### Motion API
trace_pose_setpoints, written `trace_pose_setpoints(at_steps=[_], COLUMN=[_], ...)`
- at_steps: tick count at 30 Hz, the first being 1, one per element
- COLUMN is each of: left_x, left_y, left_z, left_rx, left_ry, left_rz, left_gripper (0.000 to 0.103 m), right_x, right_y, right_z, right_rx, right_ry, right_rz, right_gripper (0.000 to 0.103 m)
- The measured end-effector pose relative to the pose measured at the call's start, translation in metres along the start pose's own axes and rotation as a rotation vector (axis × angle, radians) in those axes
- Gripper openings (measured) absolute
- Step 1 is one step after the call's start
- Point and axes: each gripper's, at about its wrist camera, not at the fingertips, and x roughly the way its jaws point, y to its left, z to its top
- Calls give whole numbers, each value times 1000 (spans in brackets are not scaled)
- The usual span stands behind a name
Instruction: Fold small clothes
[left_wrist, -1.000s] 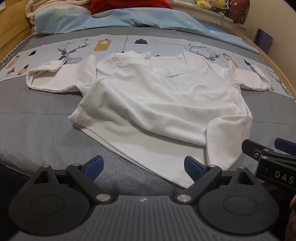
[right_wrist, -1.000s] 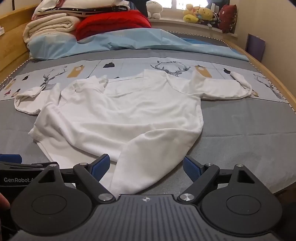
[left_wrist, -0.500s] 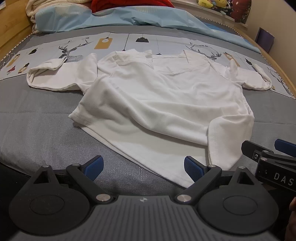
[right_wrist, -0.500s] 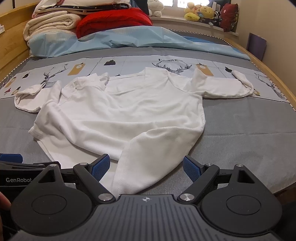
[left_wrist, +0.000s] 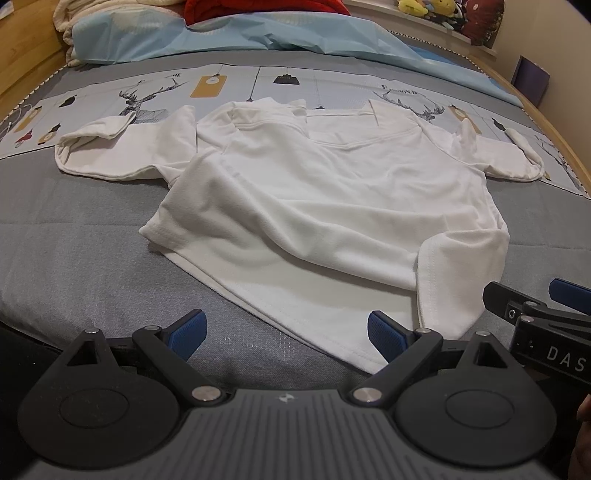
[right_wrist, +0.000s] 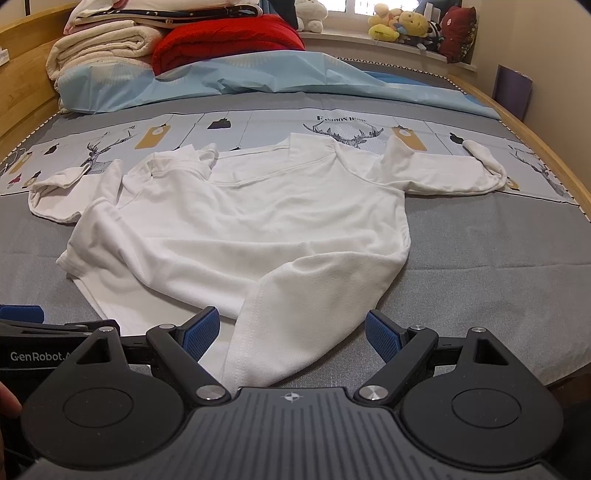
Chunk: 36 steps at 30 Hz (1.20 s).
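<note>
1. The small white knit long-sleeved shirt (left_wrist: 332, 206) lies spread across the grey printed bedspread (left_wrist: 74, 251), collar away from the camera and both sleeves out to the sides. Its near right hem corner (right_wrist: 255, 332) is flipped over onto the body.
2. The left tongs (left_wrist: 284, 332) stand wide and empty just short of the near hem. The right tongs (right_wrist: 291, 332) are equally wide, empty, straddling the flipped corner.
3. Risk: closing on that doubled corner would likely catch both layers, so the fold would carry the crease into the finished stack.
4. Risk: the soft cloth is rumpled through the middle; lifting the hem without smoothing may drag the wrinkles and skew the sides.
5. Risk: the two tongs sit close together, so they could bump when either reaches sideways.
6. Risk: a low pinch could also catch the bedspread.
</note>
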Motion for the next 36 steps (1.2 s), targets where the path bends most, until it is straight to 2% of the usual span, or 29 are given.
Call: trace_pose_setpoints(at_steps=[36], left_x=[0], left_y=[1], left_z=[0], left_rx=[-4], left_ry=[1], left_rz=[0], left_gripper=[96], right_x=[2], right_y=[0], right_z=[-1], right_rx=[2], right_ry=[7], right_rz=[-1], right_gripper=[87])
